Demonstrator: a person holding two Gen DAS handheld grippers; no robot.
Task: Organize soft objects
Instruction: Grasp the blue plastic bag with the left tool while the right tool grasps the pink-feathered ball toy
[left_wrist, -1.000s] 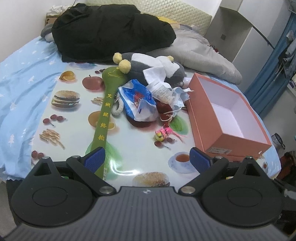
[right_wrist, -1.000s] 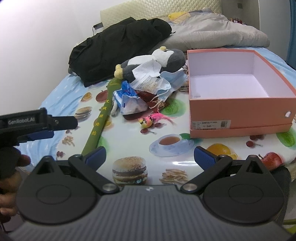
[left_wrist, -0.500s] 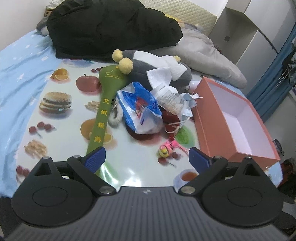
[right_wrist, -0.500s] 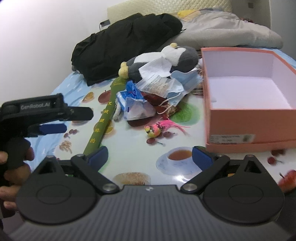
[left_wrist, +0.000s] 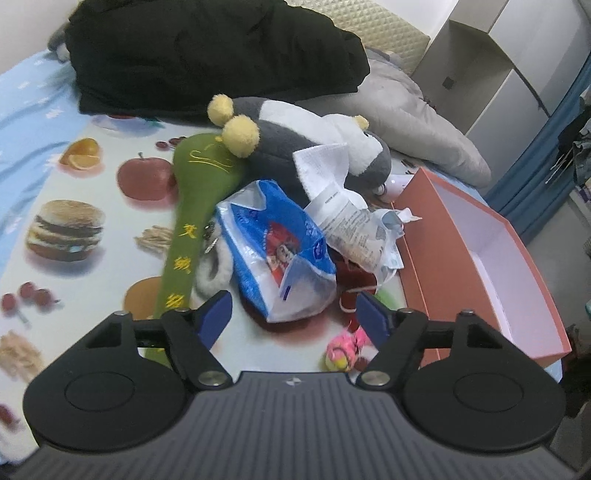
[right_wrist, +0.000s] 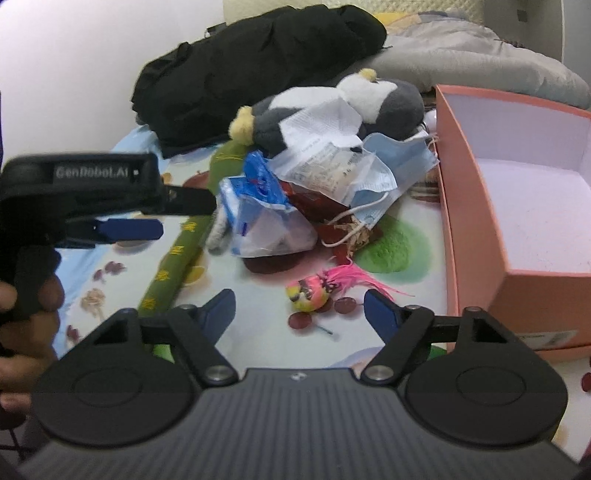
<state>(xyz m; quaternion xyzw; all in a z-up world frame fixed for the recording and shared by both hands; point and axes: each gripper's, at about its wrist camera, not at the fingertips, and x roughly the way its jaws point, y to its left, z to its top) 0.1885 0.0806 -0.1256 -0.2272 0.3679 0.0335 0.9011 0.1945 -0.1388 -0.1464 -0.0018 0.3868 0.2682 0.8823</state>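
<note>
Blue bag (left_wrist: 280, 254) | nearer left hand-held gripper (left_wrist: 293, 314) | jaws apparently narrower

A black coat (left_wrist: 207, 55) and grey bedding (left_wrist: 417, 118) lie behind.

Lighting: soft, even indoor light; faint shadows. Glare: glossy food-printed tablecloth (left_wrist: 122, 236) sheen. Blur: motion smear at left edges, both views. Distortion: strong fisheye curvature, dark corners.

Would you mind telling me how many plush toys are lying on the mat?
2. The grey-and-white plush lies at the back of the pile against the black coat; the small pink-and-yellow bird sits in front. Others may be buried under the bags.
</note>
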